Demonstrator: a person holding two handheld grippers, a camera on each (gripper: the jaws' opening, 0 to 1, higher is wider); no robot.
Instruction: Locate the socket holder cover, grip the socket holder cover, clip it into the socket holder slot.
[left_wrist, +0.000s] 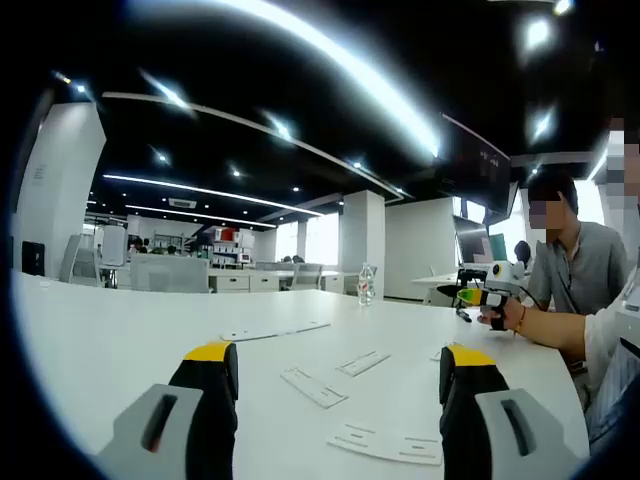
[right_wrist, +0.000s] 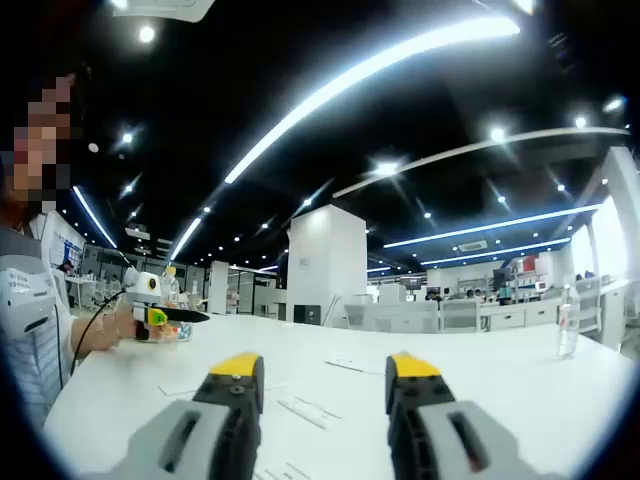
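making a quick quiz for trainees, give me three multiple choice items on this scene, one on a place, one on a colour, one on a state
1. Where do the flat white pieces lie?
A. on the white table
B. on a chair
C. on the floor

2. What colour are the tips of the left gripper?
A. red
B. yellow
C. blue

3. How do the right gripper jaws stand?
A. shut on a piece
B. shut on nothing
C. open, holding nothing

Answers:
1. A, the pieces lie flat on the table ahead of the jaws.
2. B, both jaws end in yellow caps.
3. C, a wide gap shows between the jaws with nothing in it.
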